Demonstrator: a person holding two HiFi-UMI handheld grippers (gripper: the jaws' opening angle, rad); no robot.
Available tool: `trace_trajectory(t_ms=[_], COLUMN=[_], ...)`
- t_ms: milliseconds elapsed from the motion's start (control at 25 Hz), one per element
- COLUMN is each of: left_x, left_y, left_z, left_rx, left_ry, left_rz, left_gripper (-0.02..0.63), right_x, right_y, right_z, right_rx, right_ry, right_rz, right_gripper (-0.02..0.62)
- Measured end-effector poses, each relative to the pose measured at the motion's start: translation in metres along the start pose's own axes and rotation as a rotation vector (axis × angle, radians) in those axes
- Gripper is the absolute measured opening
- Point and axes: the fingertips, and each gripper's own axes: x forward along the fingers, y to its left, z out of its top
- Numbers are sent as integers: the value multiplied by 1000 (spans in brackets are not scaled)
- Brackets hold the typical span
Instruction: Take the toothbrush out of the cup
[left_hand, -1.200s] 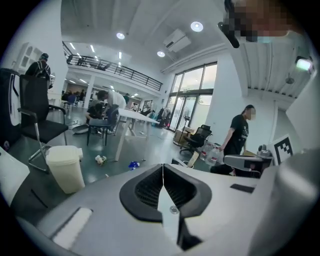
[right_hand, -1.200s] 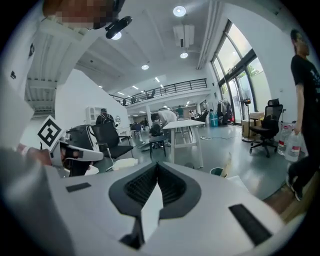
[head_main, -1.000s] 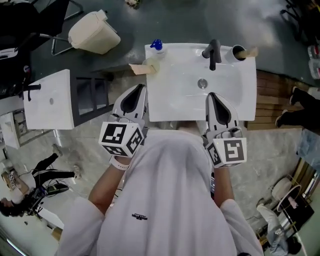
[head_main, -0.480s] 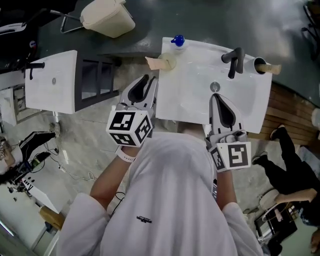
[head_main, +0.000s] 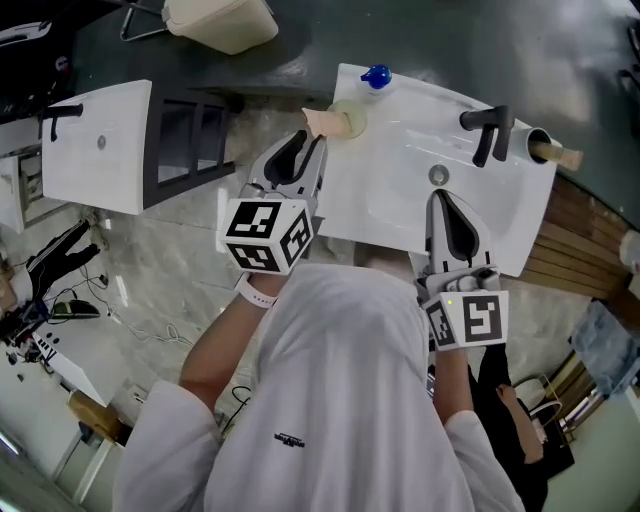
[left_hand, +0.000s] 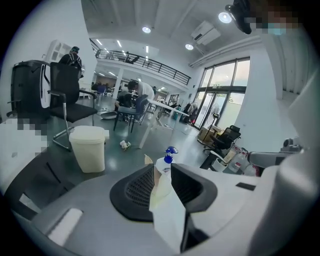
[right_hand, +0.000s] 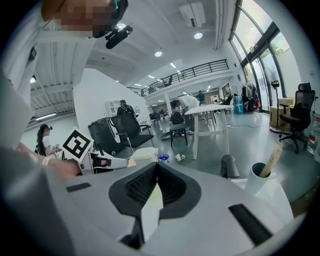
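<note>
Barely moved since before, my left gripper (head_main: 316, 145) and right gripper (head_main: 438, 197) hover, jaws together, empty. The wooden-handled toothbrush (head_main: 560, 154) leans in the white cup (head_main: 533, 140) at the white sink's (head_main: 390, 215) far corner; a closed-jawed nudge could topple it.
</note>
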Motion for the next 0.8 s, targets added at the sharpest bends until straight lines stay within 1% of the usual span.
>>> trace_trajectory(t_ms=[400, 560, 600, 800], left_x=[19, 19, 19, 17], left_y=[8, 13, 12, 10], left_z=[-9, -9, -9, -8], left_rx=[0, 7, 8, 32], left_ry=[23, 29, 31, 35], left_rz=[12, 32, 30, 23], left_gripper=[98, 23, 14, 6], right_x=[16, 17, 17, 13], right_y=[-1, 1, 1, 0], right_z=[-8, -9, -8, -6], right_rx=[8, 12, 12, 14], right_ry=[29, 29, 27, 17], right_rz=[6, 6, 5, -8], right_gripper=[6, 6, 6, 6])
